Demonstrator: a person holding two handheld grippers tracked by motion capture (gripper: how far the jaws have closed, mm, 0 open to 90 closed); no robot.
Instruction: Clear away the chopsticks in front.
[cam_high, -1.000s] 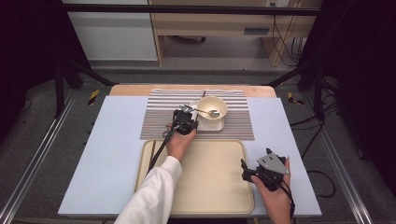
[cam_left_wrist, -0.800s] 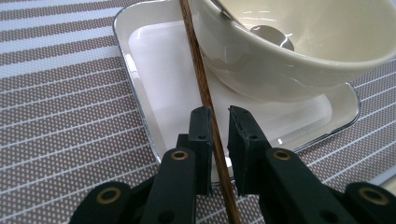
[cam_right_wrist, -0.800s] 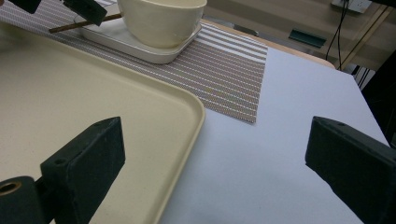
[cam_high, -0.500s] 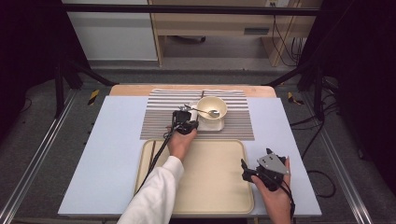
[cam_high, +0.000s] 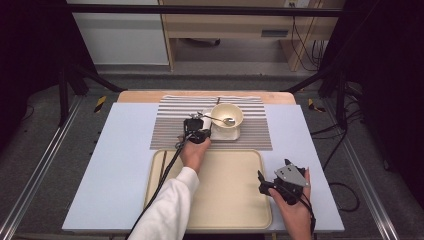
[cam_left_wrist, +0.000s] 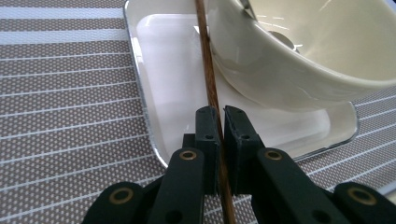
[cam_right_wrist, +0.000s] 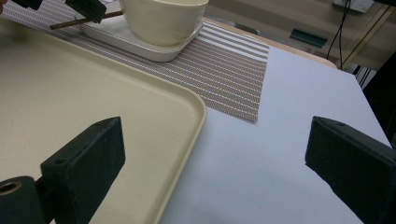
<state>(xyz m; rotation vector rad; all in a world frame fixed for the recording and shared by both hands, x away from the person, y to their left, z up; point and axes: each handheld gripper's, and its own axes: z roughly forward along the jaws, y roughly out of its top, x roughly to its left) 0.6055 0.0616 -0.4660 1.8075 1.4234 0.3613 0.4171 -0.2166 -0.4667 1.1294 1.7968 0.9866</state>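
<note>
A pale blue worktop (cam_high: 125, 165) stands in a dim room, with a striped mat (cam_high: 170, 127) at its far side and a cream tray (cam_high: 235, 200) nearer the person. On the mat sits a small white dish (cam_left_wrist: 173, 70) carrying a cream bowl (cam_high: 227, 114) with a metal spoon (cam_high: 222, 120) in it. A thin brown wooden stick (cam_left_wrist: 210, 79) leans over the dish, close against the bowl's side. The left gripper (cam_left_wrist: 220, 126) has just been closing, and its fingers (cam_left_wrist: 208, 128) are now clenched on the stick near its lower end. The right gripper (cam_right_wrist: 215, 154) waits over the tray's corner, fingers spread wide and grasping nothing.

The stick looks light and stiff, but narrow and smooth, so it may well pivot or slide between flat pads. A hold nearer its middle would probably balance it better. Lifting it straight away from the bowl should avoid nudging the bowl or the dish.
</note>
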